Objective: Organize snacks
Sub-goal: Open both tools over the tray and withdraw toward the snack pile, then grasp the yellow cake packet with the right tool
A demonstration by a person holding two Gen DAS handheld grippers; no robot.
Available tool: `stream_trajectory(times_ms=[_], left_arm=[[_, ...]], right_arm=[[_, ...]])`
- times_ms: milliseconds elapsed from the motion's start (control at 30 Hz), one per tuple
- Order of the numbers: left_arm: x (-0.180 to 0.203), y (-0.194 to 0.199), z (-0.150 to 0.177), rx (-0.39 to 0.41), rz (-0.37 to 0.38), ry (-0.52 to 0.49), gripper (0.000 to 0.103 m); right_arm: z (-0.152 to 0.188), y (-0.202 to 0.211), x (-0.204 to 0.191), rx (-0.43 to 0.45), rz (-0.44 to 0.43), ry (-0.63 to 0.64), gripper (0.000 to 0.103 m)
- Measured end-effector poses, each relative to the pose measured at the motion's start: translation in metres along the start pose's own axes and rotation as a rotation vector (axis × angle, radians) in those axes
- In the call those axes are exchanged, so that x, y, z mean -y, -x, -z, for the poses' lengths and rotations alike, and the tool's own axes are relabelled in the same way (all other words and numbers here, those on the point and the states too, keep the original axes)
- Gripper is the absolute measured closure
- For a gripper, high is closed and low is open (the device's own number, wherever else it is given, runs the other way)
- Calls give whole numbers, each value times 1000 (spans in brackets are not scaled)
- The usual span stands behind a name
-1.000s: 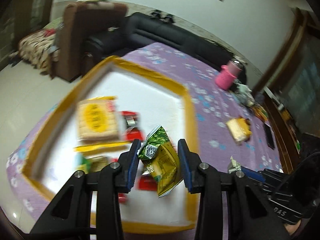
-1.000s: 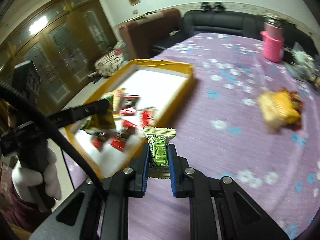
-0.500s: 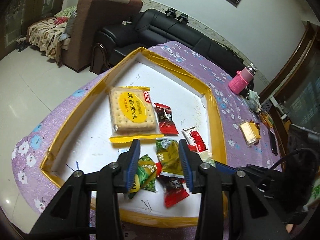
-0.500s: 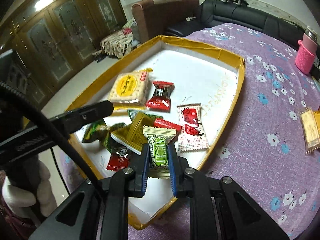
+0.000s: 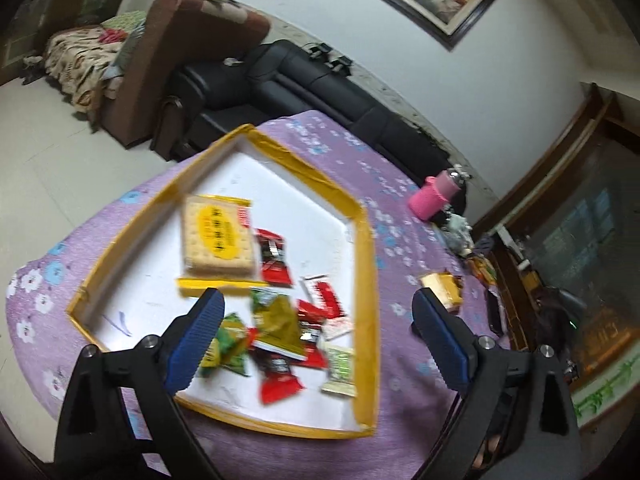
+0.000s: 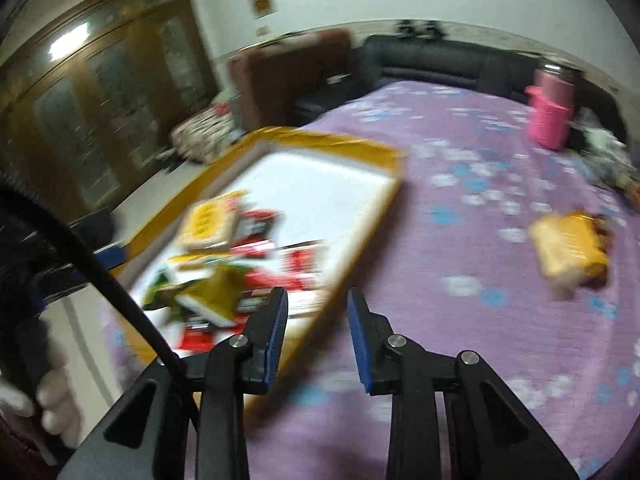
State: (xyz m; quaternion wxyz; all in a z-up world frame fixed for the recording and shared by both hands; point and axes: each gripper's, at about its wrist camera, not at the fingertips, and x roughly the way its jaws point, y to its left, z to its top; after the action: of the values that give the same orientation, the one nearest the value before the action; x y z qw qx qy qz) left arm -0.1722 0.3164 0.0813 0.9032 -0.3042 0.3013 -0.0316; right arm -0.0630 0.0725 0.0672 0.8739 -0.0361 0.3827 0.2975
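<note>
A yellow-rimmed white tray [image 5: 366, 280] on the purple tablecloth holds a cracker pack [image 5: 218, 240], several red packets and a green-and-yellow packet [image 5: 280, 320]. A green-and-white candy [image 5: 340, 368] lies near its right rim. My left gripper [image 5: 316, 308] hangs over the tray's near end, its jaws opening wide with nothing held. My right gripper [image 6: 317, 298] is over the tray's [image 6: 360, 232] right rim. Its jaws are opening and nothing is between them. A second cracker pack [image 6: 568, 248] lies loose on the cloth [image 5: 442, 286].
A pink bottle [image 6: 550, 120] stands at the table's far right next to small clutter. Beyond the table are a black sofa [image 5: 304, 80] and a brown armchair [image 5: 168, 60]. A white-gloved hand [image 6: 52, 400] shows at the lower left of the right wrist view.
The left gripper let the green-and-yellow packet drop into the tray and spread wide. The right gripper let go of the green candy, which now lies in the tray, and swung toward the table.
</note>
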Motion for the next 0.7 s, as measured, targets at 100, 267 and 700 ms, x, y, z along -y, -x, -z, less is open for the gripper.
stream_trajectory(times_ms=[100,267,700], left_arm=[[10,-1,4,0,26,1,8],[21,-12,7,-30,41,9,8],[44,-27,17,-87,26,-52,8]], right_arm=[[-8,13,65,19,103,-127,73],[-30,18,171,54,234,-308,71],[-40,-21,185,-62,-236,-347,76]])
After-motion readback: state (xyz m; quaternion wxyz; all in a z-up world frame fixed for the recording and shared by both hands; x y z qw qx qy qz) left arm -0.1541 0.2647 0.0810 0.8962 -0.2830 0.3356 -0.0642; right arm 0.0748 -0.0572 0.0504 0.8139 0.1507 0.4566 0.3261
